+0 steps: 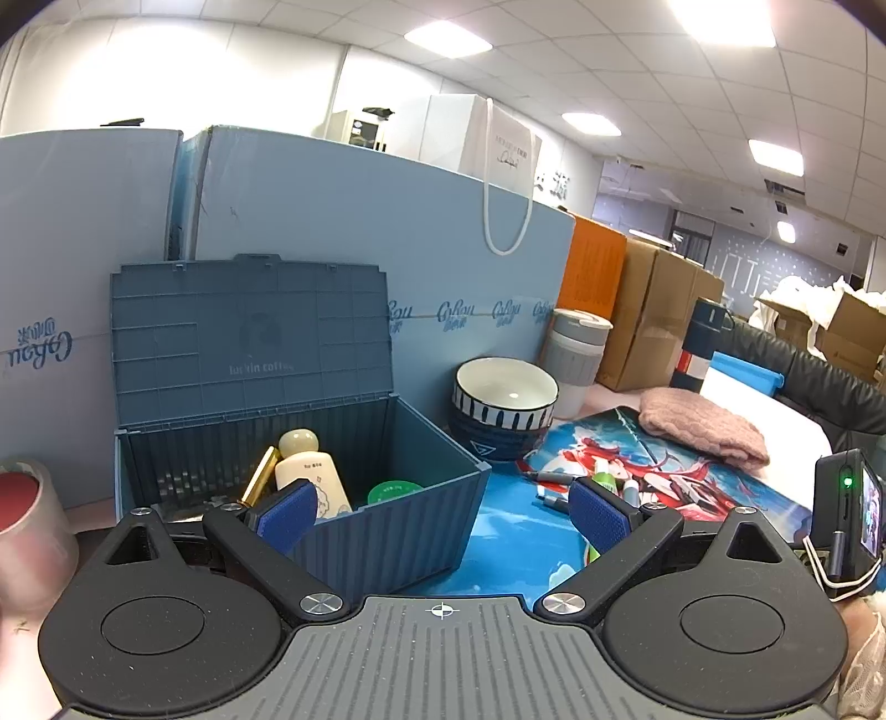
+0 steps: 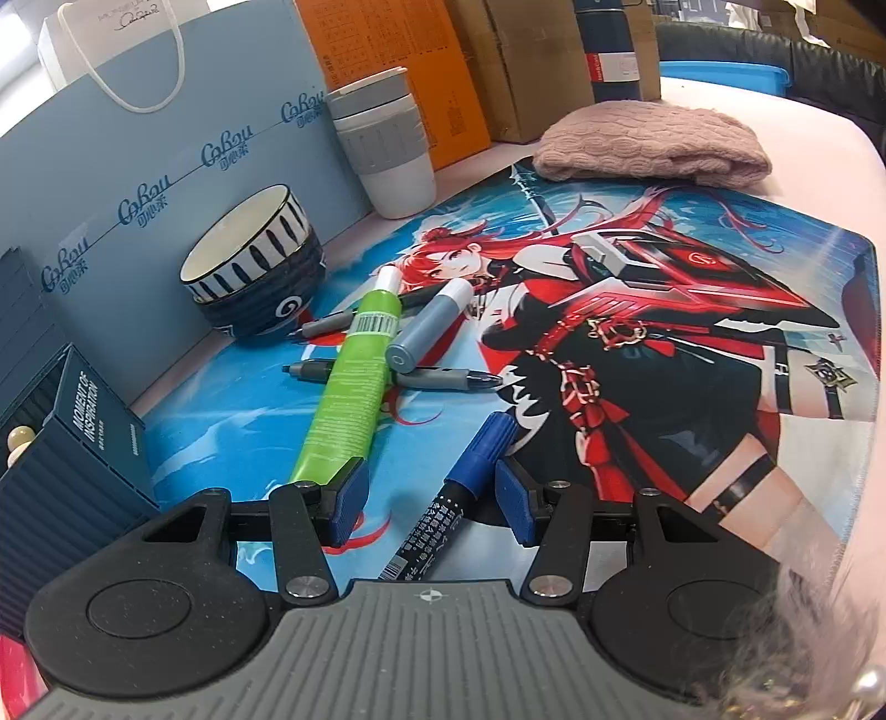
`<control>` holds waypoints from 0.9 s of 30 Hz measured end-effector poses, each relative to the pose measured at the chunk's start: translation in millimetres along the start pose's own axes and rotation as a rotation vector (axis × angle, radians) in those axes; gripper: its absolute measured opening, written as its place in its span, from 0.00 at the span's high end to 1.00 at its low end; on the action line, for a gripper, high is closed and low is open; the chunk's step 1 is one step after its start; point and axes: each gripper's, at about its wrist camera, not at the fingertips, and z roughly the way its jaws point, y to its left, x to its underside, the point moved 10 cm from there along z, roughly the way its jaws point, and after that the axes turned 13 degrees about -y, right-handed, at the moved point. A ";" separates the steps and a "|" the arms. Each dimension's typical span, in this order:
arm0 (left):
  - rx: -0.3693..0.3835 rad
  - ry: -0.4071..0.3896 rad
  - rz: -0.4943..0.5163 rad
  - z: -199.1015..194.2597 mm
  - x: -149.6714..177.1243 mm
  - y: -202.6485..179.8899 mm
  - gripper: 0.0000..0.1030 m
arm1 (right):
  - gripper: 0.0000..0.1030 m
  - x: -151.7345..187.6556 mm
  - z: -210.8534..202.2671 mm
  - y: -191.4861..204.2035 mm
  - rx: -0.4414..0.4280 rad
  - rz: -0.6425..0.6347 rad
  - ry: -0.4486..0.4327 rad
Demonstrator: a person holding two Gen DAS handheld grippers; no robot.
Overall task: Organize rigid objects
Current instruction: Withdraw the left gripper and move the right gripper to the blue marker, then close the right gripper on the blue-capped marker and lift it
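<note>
Blue marker point(image 2: 443, 509) between right gripper point(image 2: 432, 501) jaws (lower end hidden).

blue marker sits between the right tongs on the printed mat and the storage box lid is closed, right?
Not quite. The blue marker does lie between the right tongs on the printed mat, but the storage box lid stands open, as the left wrist view shows.

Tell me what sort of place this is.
Probably an office used partly for storage: a panelled ceiling with flat lights, stacked cardboard boxes along the back, and a desk with a printed desk mat and a blue storage box.
</note>
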 end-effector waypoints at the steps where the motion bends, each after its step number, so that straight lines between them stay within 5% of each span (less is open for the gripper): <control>1: -0.001 0.002 0.000 0.3 0.3 0.2 0.04 | 0.52 0.1 0.4 1.1 -0.006 0.002 0.002; 20: 0.003 0.019 0.006 3.5 4.8 -2.7 0.04 | 0.52 -0.7 7.6 9.4 -0.022 -0.038 -0.021; 25: 0.004 0.026 0.007 4.4 7.0 -3.2 0.04 | 0.61 -0.7 9.8 12.7 -0.029 -0.052 -0.023; 27: 0.005 0.027 0.007 4.8 7.3 -3.0 0.04 | 0.74 -0.2 10.8 14.1 -0.039 -0.054 -0.019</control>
